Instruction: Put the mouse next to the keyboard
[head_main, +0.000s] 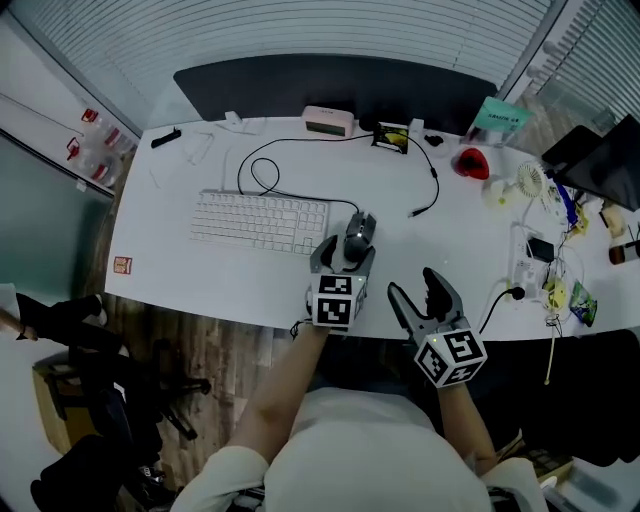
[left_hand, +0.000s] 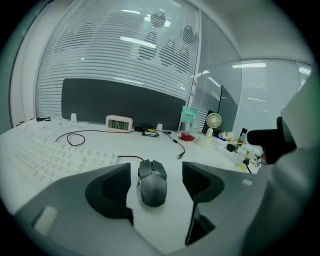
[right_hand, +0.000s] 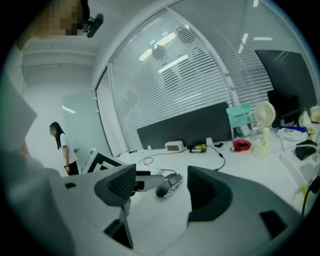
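Office, white desk (head_main: 190, 272), keyboard (head_main: 260, 221), digital clock (head_main: 328, 120), desk fan (head_main: 529, 181), slatted window blinds (head_main: 330, 30)

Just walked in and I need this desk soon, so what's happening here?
A person holds tongs in each hand. The left tongs stand open around the mouse, which lies on the desk just right of the keyboard; the pads are not touching it. The right tongs hang open and empty by the desk's front edge.

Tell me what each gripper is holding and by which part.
Nothing is held. The left gripper is open, its jaws either side of the mouse without touching it. The right gripper is open and empty.
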